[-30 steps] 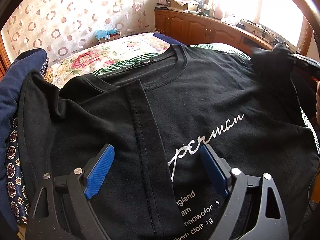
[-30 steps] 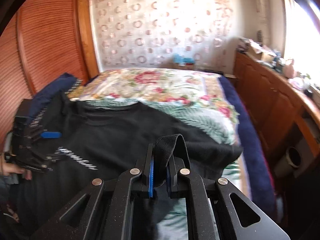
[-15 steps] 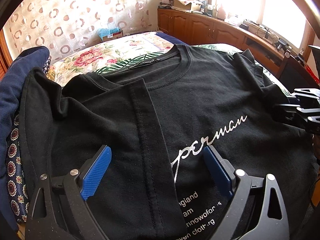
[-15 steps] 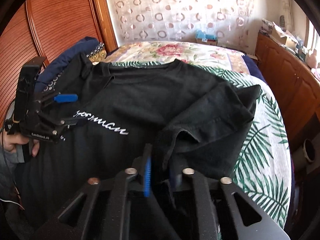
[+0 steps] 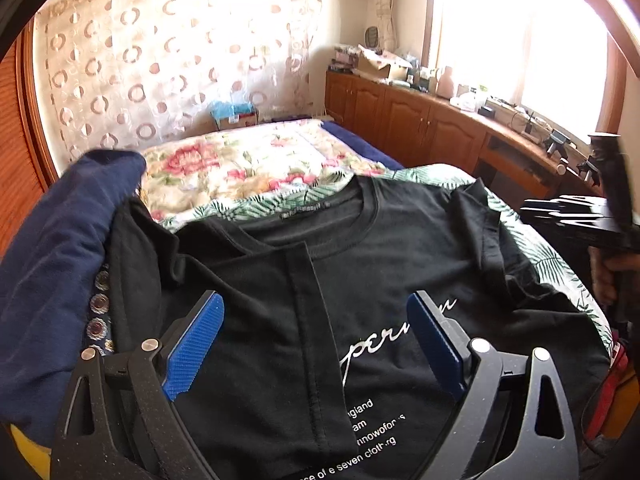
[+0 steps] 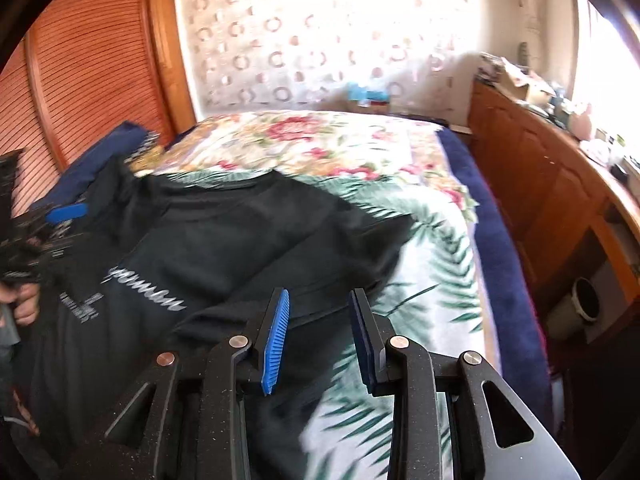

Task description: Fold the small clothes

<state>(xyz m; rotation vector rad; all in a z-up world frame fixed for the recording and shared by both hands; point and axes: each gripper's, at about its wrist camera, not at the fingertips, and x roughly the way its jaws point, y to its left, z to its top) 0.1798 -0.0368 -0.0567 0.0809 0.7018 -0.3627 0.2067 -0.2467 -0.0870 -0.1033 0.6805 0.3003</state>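
Bedroom scene: a floral bed (image 5: 248, 160) carries a black T-shirt (image 5: 400, 248) spread flat, collar toward the far end, its left sleeve already folded across the chest. Left tongs (image 5: 316, 344) hover parted and empty above that fold; right tongs (image 6: 320, 336), released, hang nearest the unfolded right sleeve (image 6: 320, 248), lying just ahead.

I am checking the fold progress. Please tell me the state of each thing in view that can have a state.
T-shirt: spread on the bed, front up, one sleeve folded over the chest, the other sleeve lying loose.
Left gripper: open, over the shirt, holding nothing.
Right gripper: open, holding nothing, near the loose sleeve.
Cabinet doors: shut.
Navy cloth: bunched beside the shirt.
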